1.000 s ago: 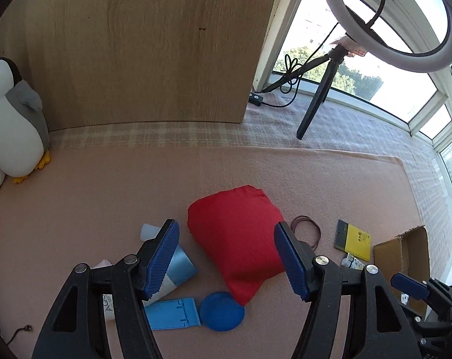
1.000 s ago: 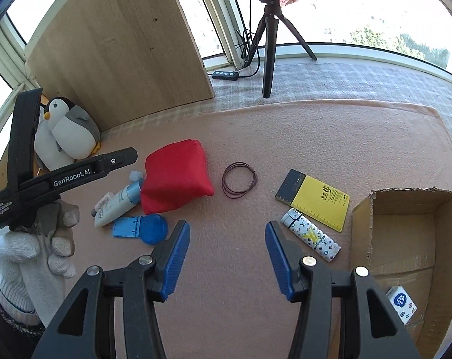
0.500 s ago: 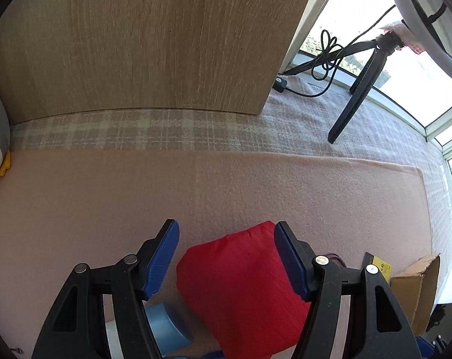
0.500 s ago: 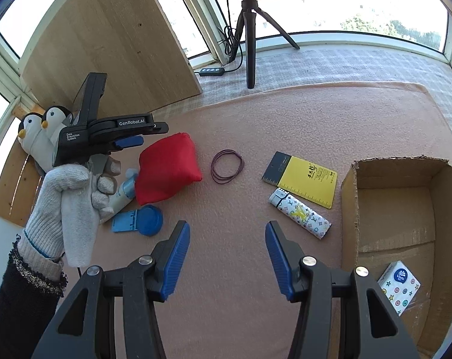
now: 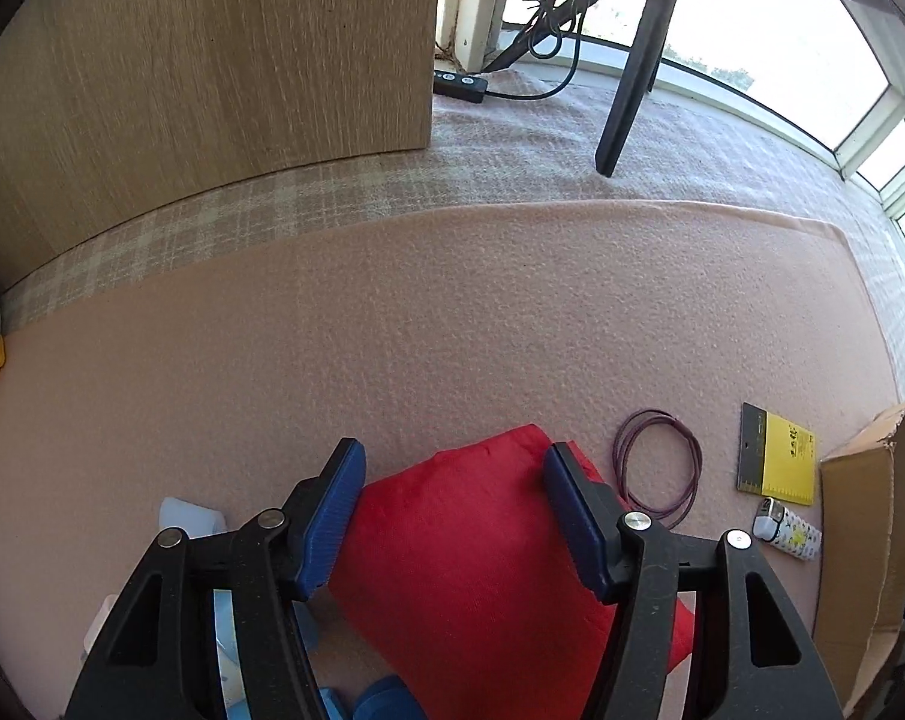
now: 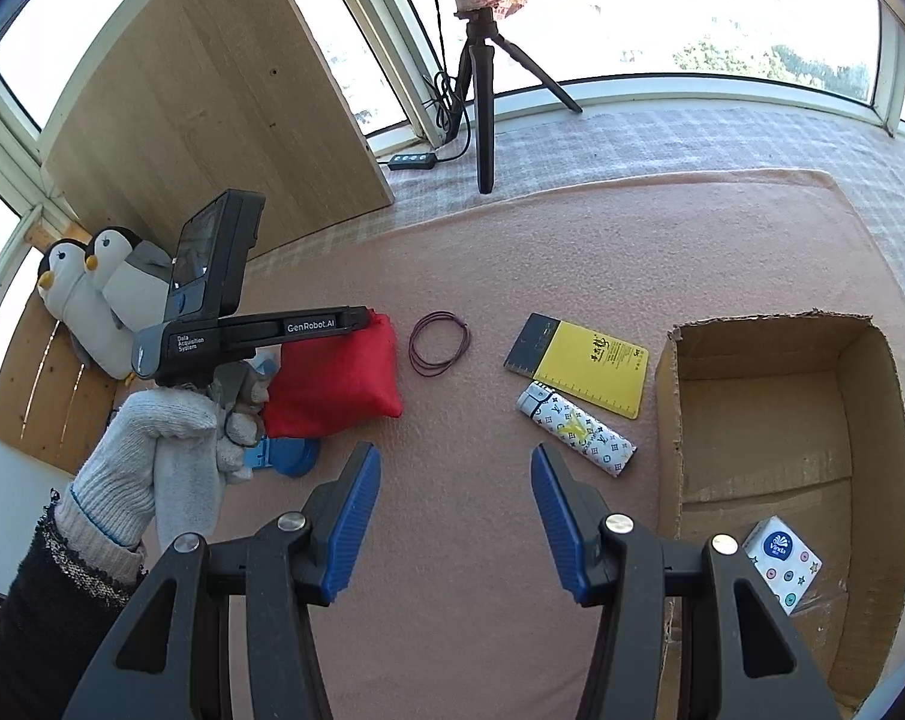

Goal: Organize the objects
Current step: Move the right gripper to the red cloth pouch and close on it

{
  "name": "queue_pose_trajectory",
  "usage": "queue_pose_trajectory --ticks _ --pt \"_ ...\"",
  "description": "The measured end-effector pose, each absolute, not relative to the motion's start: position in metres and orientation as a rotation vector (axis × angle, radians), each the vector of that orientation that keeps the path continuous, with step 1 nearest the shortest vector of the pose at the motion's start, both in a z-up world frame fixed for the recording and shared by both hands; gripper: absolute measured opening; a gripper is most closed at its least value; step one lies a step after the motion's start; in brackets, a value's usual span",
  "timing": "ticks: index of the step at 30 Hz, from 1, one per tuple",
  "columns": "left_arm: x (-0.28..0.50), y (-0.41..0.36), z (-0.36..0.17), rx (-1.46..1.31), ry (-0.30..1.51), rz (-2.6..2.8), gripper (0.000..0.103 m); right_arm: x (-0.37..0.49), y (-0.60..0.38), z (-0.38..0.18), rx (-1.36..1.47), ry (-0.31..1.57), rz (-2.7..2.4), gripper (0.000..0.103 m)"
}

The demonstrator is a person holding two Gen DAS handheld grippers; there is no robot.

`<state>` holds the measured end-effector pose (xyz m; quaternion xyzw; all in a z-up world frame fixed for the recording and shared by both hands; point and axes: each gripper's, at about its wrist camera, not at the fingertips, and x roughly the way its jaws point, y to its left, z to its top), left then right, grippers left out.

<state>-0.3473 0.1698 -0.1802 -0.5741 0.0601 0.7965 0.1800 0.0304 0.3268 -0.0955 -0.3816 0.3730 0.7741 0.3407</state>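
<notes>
A red cloth pouch lies on the pink mat; it also shows in the right wrist view. My left gripper is open with its jaws on either side of the pouch's far end, just above it. A purple cord loop, a yellow notebook and a patterned lighter-shaped case lie between the pouch and an open cardboard box holding a tissue pack. My right gripper is open and empty above bare mat.
A blue round stand and a blue-white tube lie left of the pouch. Two penguin toys sit at the far left by a wooden board. A ring-light tripod stands at the back.
My left gripper has dropped and moved forward over the red pouch, which now sits between its jaws. My right gripper has risen slightly and stayed open.
</notes>
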Motion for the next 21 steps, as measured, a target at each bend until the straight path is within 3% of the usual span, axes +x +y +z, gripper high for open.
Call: queue_pose_trajectory --ticks 21 --pt "-0.189 0.171 -0.179 -1.539 0.194 2.136 0.063 0.045 0.294 -0.110 -1.013 0.979 1.990 0.049"
